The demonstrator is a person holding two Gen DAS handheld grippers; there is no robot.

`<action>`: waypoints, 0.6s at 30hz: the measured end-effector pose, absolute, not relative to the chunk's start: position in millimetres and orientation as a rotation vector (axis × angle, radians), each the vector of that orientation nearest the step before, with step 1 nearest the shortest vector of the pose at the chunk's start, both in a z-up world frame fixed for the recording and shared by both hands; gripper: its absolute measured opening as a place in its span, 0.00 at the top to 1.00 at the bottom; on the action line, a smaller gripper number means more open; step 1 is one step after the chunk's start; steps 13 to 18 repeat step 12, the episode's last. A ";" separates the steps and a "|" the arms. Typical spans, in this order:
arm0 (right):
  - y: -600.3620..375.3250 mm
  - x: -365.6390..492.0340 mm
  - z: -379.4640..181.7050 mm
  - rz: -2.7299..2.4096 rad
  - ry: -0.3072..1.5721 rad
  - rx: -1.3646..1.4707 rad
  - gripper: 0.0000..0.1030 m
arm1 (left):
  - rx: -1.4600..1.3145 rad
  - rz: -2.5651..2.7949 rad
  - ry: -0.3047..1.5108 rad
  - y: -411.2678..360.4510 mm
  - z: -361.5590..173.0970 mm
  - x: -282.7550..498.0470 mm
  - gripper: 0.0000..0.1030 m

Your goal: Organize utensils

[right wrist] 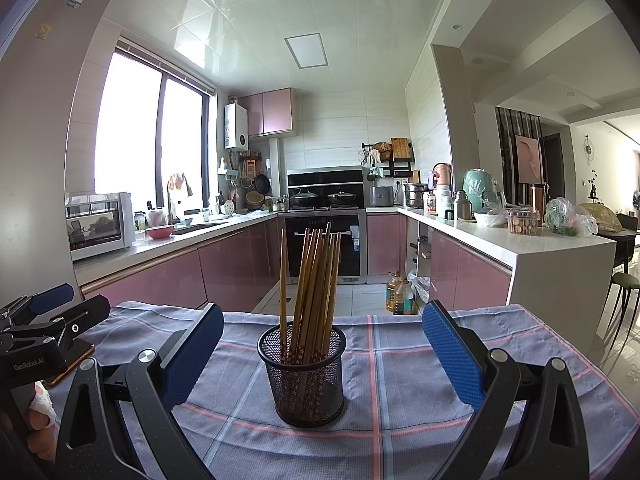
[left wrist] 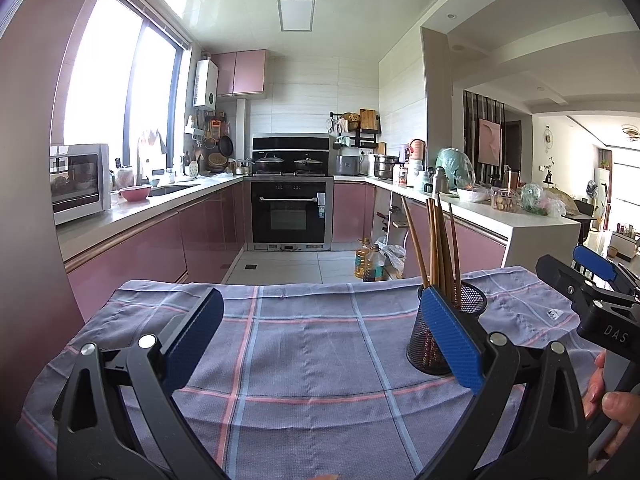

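Observation:
A black mesh cup (right wrist: 302,376) stands upright on a purple plaid cloth (right wrist: 404,384) and holds several brown chopsticks (right wrist: 312,280). It sits centred between the wide-apart blue pads of my right gripper (right wrist: 324,356), which is open and empty. In the left wrist view the mesh cup (left wrist: 468,300) with its chopsticks (left wrist: 436,248) is partly hidden behind the right-hand pad (left wrist: 452,340) of my left gripper (left wrist: 324,336), also open with only cloth (left wrist: 304,344) between its fingers. Each gripper shows at the edge of the other's view: right gripper (left wrist: 576,270), left gripper (right wrist: 72,306).
A flat orange-edged object (right wrist: 68,364), maybe a phone, lies on the cloth under the left gripper. A person's hand (left wrist: 608,400) holds the right gripper's handle. Beyond the table's far edge are oil bottles (right wrist: 398,292) on the floor, pink kitchen cabinets and a stool (right wrist: 624,280).

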State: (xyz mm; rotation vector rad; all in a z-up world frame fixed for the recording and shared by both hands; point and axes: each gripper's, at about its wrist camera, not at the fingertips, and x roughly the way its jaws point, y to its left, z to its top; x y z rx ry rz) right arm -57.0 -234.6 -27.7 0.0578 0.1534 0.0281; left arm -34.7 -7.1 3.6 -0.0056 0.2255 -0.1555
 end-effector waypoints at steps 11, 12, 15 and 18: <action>-277.5 -23.7 -50.0 -0.068 0.334 0.049 0.06 | -0.014 -0.146 0.362 3.8 -10.6 -11.7 0.05; -289.4 -13.9 -56.3 -0.090 0.386 0.051 0.06 | -0.015 -0.139 0.387 6.8 -14.2 -6.0 0.05; -289.4 -13.9 -56.3 -0.090 0.386 0.051 0.06 | -0.015 -0.139 0.387 6.8 -14.2 -6.0 0.05; -289.4 -13.9 -56.3 -0.090 0.386 0.051 0.06 | -0.015 -0.139 0.387 6.8 -14.2 -6.0 0.05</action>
